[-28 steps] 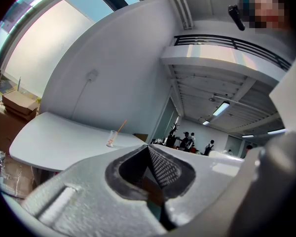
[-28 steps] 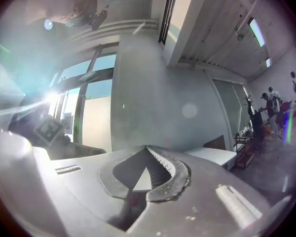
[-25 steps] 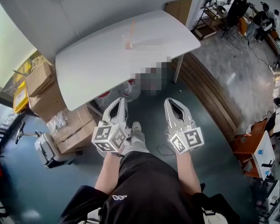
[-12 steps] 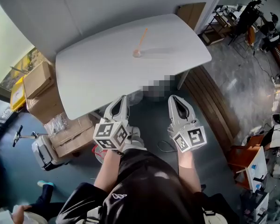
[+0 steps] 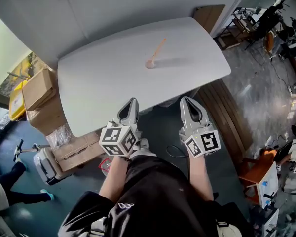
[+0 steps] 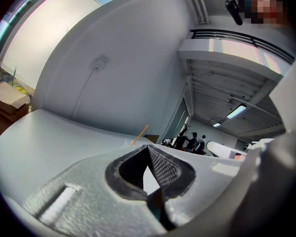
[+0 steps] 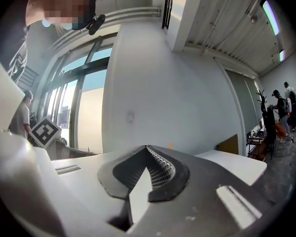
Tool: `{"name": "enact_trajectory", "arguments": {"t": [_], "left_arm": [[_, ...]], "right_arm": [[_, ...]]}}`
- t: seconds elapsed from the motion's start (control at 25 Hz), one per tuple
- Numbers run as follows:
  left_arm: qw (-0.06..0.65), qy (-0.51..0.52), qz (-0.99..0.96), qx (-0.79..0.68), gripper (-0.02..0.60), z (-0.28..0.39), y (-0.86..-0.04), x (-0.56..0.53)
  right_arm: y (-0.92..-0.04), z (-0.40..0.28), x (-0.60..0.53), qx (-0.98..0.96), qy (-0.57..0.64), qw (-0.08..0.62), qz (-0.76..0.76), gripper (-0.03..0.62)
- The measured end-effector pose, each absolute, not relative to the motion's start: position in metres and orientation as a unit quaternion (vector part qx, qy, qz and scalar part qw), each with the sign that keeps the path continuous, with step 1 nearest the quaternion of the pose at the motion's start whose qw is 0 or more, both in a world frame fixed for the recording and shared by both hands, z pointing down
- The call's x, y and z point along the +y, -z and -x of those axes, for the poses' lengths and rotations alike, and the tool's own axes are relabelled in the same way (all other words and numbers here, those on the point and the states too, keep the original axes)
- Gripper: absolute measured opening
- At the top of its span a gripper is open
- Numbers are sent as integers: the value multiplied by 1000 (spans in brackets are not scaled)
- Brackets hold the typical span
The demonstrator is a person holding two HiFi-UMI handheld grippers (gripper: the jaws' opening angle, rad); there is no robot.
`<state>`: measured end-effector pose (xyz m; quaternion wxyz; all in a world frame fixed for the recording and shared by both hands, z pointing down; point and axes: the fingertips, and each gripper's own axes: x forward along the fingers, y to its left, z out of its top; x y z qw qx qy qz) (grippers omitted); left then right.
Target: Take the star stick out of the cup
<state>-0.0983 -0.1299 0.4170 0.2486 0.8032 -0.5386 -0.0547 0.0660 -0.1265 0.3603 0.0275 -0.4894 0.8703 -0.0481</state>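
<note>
A small clear cup (image 5: 150,63) stands near the middle of the white table (image 5: 103,83), with an orange stick (image 5: 158,47) leaning out of it toward the upper right. Its star end cannot be made out. My left gripper (image 5: 132,101) and right gripper (image 5: 186,99) are held side by side at the table's near edge, well short of the cup, both shut with nothing in them. In the left gripper view the stick (image 6: 140,134) and cup (image 6: 128,142) show just beyond the shut left gripper (image 6: 148,146). Above the right gripper (image 7: 147,147) only the stick's orange tip (image 7: 170,145) pokes out.
Cardboard boxes (image 5: 39,87) are stacked on the floor left of the table, with more boxes (image 5: 76,144) under its near corner. A brown board (image 5: 210,14) leans at the far right corner. A person's legs (image 5: 10,194) are at the lower left. Shelves and clutter (image 5: 276,28) fill the right.
The table has come closer and both grippers now reach its near edge. The cup and stick stay in place. The person at the lower left has shifted.
</note>
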Motion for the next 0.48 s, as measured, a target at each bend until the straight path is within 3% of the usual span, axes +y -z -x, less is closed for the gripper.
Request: {"name": "enact_trajectory", "arguments": {"t": [0.48], "left_arm": [[249,58,-802,-540,2,112,-415,-161]], "right_arm": [[-364,-47,-165,875,52,30,480,6]]}}
